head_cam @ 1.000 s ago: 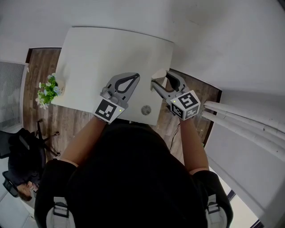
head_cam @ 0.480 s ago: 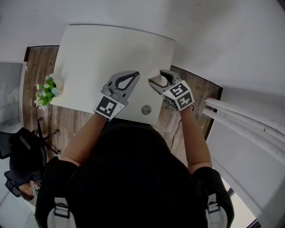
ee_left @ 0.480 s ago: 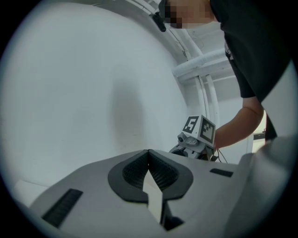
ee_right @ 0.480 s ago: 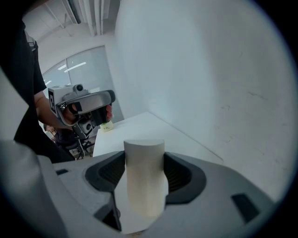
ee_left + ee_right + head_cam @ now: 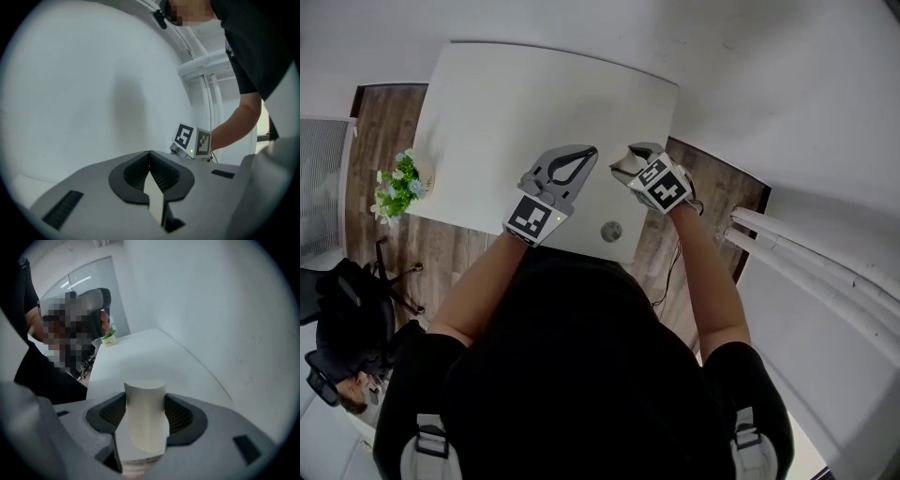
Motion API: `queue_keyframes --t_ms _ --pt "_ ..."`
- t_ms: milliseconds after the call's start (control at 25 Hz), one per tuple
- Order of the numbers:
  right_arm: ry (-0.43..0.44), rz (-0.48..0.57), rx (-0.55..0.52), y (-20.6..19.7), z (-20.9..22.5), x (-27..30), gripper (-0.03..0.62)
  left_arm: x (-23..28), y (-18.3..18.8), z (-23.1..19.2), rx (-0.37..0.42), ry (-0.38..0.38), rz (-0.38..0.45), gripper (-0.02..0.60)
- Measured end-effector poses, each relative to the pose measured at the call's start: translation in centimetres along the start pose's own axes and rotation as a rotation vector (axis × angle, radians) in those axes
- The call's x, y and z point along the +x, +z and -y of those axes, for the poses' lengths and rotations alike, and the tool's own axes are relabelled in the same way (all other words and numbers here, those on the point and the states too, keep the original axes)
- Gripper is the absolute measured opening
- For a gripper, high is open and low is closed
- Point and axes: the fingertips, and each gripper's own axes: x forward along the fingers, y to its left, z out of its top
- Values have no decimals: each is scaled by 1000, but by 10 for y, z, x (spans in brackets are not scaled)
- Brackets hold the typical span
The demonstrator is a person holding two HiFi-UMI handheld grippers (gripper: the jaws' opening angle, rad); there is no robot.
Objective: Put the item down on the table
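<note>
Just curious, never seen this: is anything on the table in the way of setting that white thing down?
Nothing visible. The white item, clamped in the right gripper, is above bare table; the plant sits away at its left edge.

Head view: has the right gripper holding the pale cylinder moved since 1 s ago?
Yes. Against the round grey grommet in the white table, the right gripper has shifted up and left, in from over the wooden floor toward the table's edge.

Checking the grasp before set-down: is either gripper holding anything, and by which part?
The right gripper clamps a pale cylinder by its sides, with one end sticking out past the jaws. The left gripper is shut and empty.
</note>
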Motion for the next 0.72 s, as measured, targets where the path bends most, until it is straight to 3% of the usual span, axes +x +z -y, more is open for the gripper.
queue_keyframes --t_ms 440,720 --pt "19 -207 -114 -10 9 61 262 2 -32 -24 -16 15 -33 -6" --pt "33 -252 -128 -6 14 96 262 2 -49 -41 -37 20 -56 -6"
